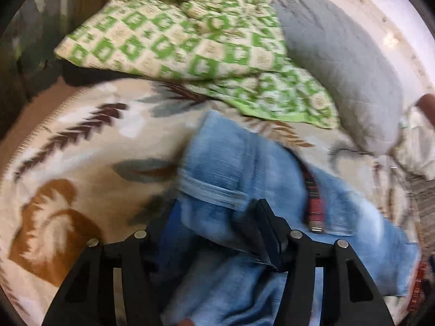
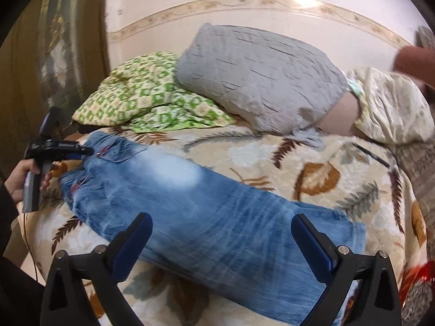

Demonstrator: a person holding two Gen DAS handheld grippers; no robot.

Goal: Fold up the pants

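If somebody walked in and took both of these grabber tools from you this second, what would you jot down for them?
Left hand-held gripper: appears shut on the waistband end of the jeans, at the left edge of the bed.
Right hand-held gripper: open, holding nothing, hovering over the leg end of the jeans.
Jeans: stretched across the leaf-print blanket, apparently already folded lengthwise, leg on leg. The green patterned quilt and grey pillow lie behind, apart from the jeans.
Left to do: probably grip the leg end and fold it over toward the waistband.
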